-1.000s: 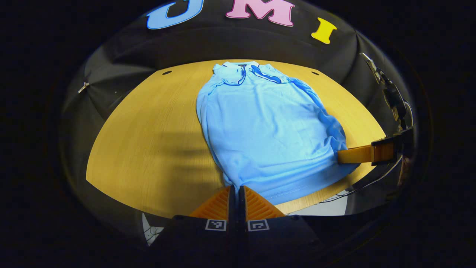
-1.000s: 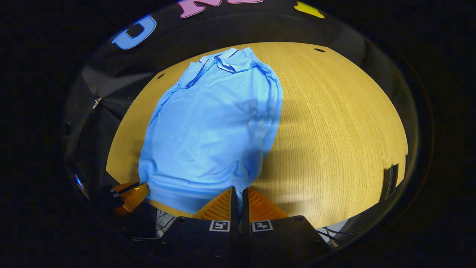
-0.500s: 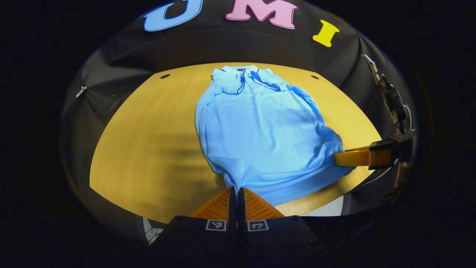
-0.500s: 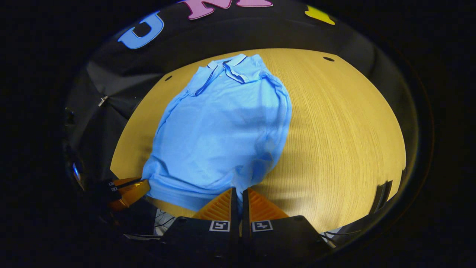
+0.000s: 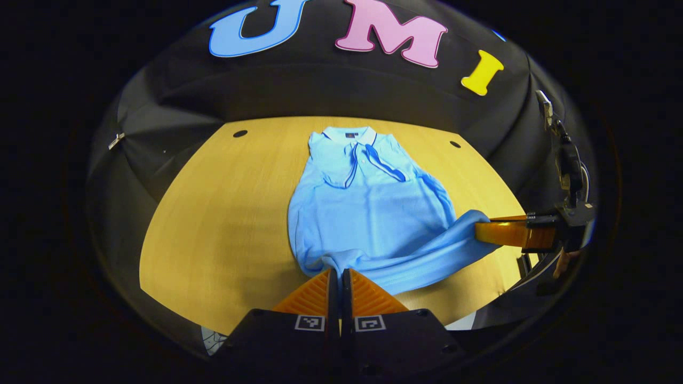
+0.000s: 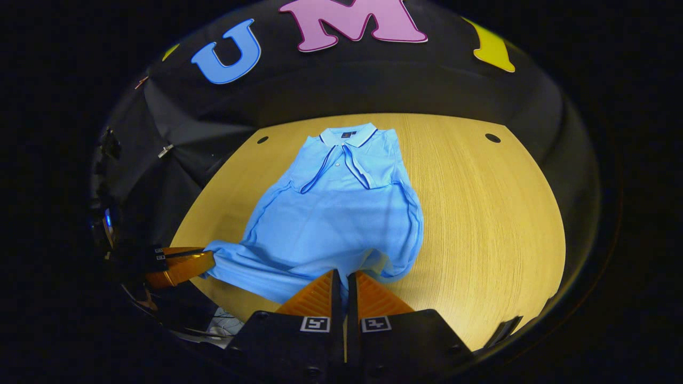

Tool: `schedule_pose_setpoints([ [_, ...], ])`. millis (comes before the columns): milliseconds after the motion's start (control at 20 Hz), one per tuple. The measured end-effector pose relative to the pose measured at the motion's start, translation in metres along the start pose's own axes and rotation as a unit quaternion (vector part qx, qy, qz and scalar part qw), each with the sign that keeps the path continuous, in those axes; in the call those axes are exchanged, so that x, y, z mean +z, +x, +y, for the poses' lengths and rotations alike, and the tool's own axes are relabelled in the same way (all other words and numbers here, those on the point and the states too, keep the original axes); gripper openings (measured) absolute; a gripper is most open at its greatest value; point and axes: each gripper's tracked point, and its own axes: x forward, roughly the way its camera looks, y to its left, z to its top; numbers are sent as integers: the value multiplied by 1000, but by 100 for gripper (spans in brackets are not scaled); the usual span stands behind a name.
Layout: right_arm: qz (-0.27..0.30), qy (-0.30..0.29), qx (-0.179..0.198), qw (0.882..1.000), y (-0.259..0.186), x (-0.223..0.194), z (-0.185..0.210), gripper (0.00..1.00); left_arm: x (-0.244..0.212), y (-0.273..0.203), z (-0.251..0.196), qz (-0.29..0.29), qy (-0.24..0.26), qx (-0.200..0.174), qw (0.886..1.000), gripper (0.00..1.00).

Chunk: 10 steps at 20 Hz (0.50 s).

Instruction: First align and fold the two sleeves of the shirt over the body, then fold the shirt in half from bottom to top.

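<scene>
The blue shirt (image 5: 368,213) lies on the worktop (image 5: 224,213), collar far away, and each gripper is pinched tight on a bottom corner of it: the left gripper (image 5: 340,277) and the right gripper (image 6: 344,278). The shirt looks soft, light and floppy, so the hem corners are good places to hold. The right gripper view shows the left gripper from the side, beside the shirt's bottom corner.

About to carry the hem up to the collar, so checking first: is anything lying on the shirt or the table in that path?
Nothing visible. The shirt lies bare up to its collar, with bare table beside it.
</scene>
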Motion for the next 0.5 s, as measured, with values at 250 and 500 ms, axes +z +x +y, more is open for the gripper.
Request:
schedule_pose_setpoints([
  [250,-12,-12,8,1000,9,46,-5,6,60,5,-2,-19,-9,1,1000,6],
  [500,-46,-23,22,998,31,114,-6,6,118,27,-6,-45,-22,0,999,6],
])
